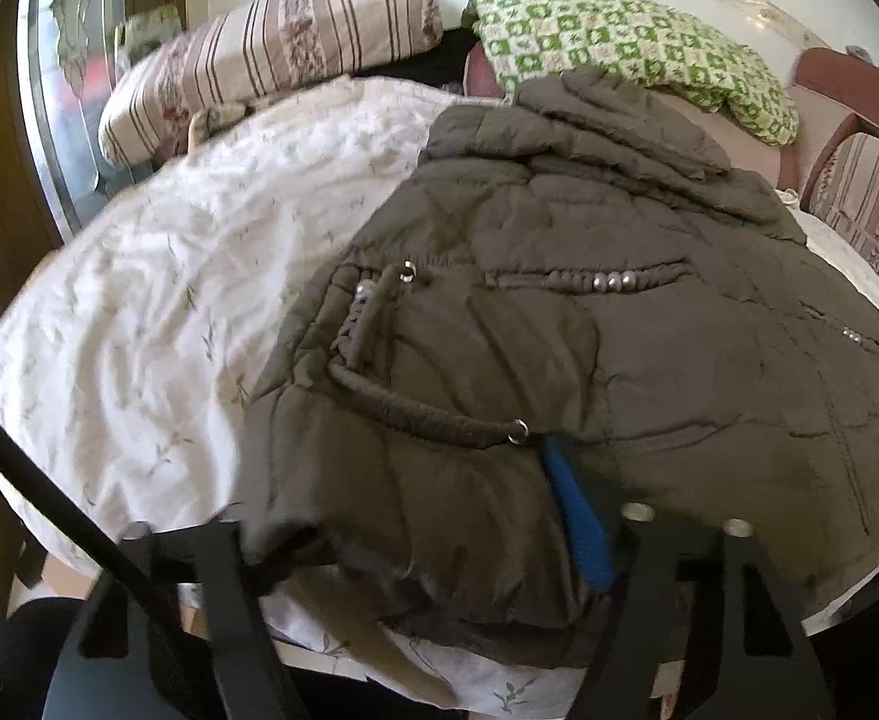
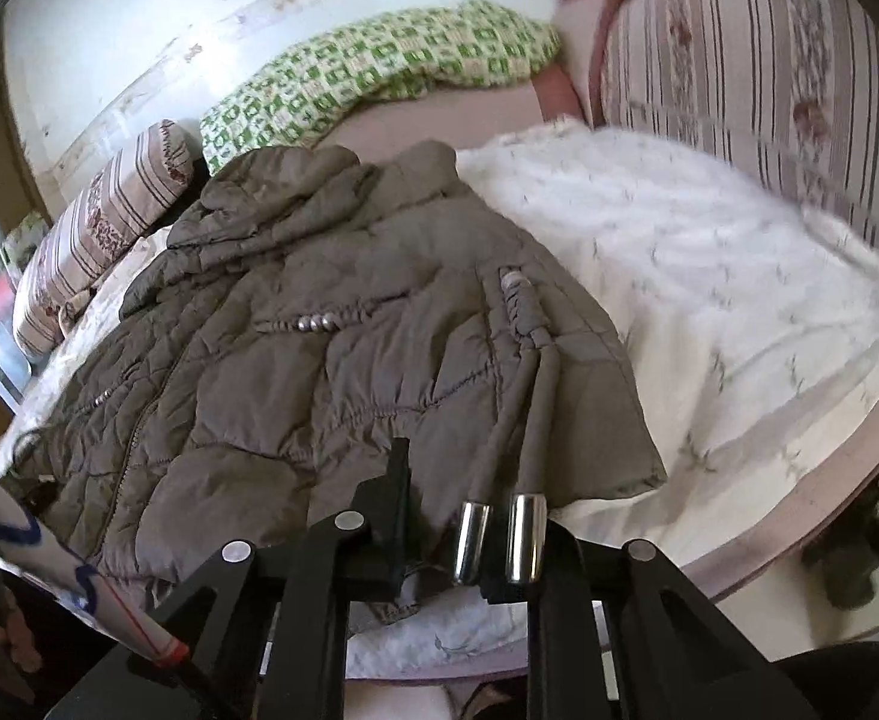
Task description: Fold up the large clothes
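Note:
An olive-brown quilted jacket [image 1: 559, 324] lies spread on the white floral bedspread [image 1: 157, 312], with its hood toward the far pillows. In the left wrist view my left gripper [image 1: 403, 516] straddles the jacket's near hem. Its blue-padded finger [image 1: 577, 516] is against the fabric and the bunched hem fills the gap. In the right wrist view the jacket [image 2: 295, 348] reaches the bed's near edge. There my right gripper [image 2: 457, 516] stands nearly closed on the hem beside two drawstring cords with metal tips [image 2: 526, 534].
A striped bolster [image 1: 271, 54] and a green checked pillow [image 1: 631, 48] lie at the far end by the white wall. A striped padded headboard [image 2: 769, 96] stands at the right. A black cable [image 1: 49, 480] crosses low on the left. A white marked piece [image 2: 19, 540] sits at the lower left.

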The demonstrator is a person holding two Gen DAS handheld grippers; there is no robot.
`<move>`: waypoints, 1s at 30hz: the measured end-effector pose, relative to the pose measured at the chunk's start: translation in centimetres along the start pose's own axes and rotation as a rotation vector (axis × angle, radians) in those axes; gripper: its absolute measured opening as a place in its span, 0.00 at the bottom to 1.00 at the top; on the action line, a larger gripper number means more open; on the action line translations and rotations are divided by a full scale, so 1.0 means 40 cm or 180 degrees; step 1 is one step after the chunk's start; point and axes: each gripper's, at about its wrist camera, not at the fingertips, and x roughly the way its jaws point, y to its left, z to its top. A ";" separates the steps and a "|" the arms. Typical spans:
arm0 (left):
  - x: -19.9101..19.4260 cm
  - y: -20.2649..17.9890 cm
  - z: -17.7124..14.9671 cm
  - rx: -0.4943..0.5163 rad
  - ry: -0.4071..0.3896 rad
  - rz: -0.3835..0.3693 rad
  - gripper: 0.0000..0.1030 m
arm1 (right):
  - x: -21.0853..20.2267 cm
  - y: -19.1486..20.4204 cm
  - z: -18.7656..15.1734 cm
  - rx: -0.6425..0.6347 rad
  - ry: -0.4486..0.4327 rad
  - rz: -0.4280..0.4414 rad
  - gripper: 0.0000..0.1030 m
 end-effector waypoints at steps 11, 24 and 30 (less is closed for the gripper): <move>0.022 -0.002 0.000 0.0019 0.0095 0.0045 0.64 | 0.046 -0.049 -0.005 0.0397 0.0252 0.0184 0.31; 0.003 -0.009 0.001 0.0095 -0.0004 -0.0034 0.43 | 0.010 -0.021 -0.002 0.0180 0.0014 0.0127 0.16; 0.006 -0.011 0.002 0.0137 -0.0006 0.0019 0.43 | 0.007 -0.014 -0.003 0.0142 0.0009 0.0106 0.16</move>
